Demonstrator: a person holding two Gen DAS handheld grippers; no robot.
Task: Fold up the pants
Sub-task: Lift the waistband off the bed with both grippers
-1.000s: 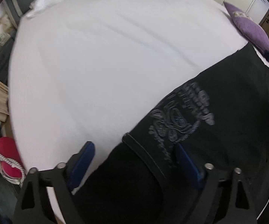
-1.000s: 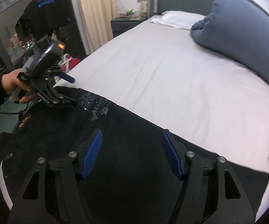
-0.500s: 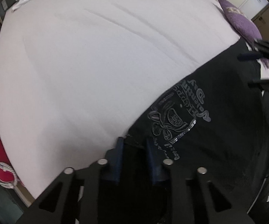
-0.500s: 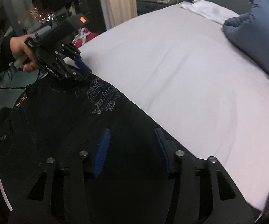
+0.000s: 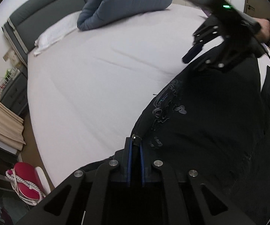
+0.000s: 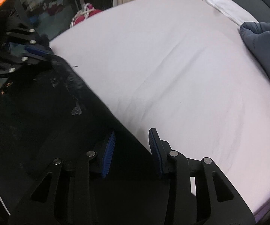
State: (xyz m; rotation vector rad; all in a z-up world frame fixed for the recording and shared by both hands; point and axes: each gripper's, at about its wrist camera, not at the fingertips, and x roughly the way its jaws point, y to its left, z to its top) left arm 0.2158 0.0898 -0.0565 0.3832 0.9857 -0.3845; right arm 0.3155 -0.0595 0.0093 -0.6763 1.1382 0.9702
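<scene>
1. Left gripper (image 5: pixel 135 146) was clenched on the pants (image 5: pixel 200 131), its two blue pads pinching a corner of the black cloth by a metal stud at the waist end.
2. Right gripper (image 6: pixel 132 140) was released, with a clear gap between its pads; it straddled the straight far edge of the pants (image 6: pixel 50 121) without clamping it. Whether the pads touched the cloth could not be told.
3. Pants lay spread along the near side of the bed (image 5: pixel 97 75), printed lettering facing up, and the far edge ran as a straight line between the two grippers.
4. Judged step: securing both ends of one long edge before the first fold. Half was done, since only the left end was held.
5. To do it well, the right pads should close squarely over the edge and take all layers, not only the top one.
6. Both grippers should then lift together and keep the edge taut, so the cloth would not sag or twist in the middle.
7. Sheet on the bed was smooth and light, offering a flat place to lay the fold.
8. Duvet (image 5: pixel 123 1) and pillow (image 5: pixel 54 31) sat at the head of the bed, well apart from the pants.
</scene>
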